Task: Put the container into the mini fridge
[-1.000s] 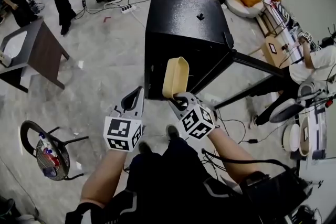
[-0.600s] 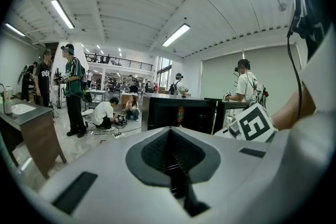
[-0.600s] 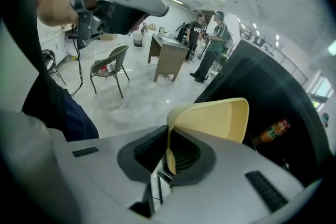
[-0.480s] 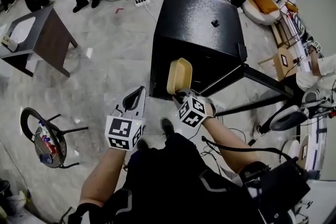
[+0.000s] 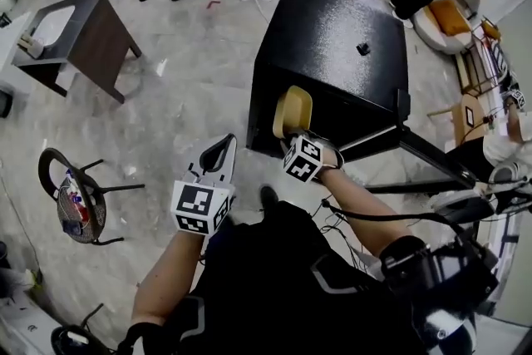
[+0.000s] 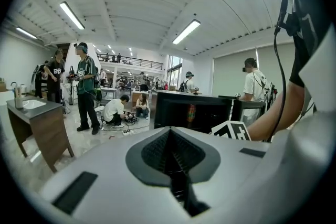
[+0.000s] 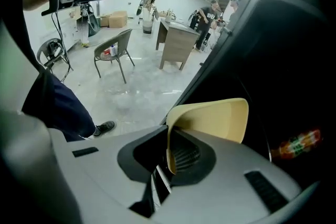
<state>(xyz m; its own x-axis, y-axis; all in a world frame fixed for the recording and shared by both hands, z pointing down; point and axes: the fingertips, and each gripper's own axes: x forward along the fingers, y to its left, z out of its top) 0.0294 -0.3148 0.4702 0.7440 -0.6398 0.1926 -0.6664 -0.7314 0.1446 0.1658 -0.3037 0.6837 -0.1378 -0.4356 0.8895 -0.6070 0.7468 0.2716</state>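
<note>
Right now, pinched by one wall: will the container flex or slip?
Probably stiff: the container holds its shape though the right gripper pinches only one wall. Likely light: thin-walled, looks empty. Smooth wall, so it might pivot if bumped on the mini fridge.

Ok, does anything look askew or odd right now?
The shallow yellow plastic container stands on edge, pinched by one wall in the right gripper, in front of the black mini fridge. Nothing spilled or damaged.
</note>
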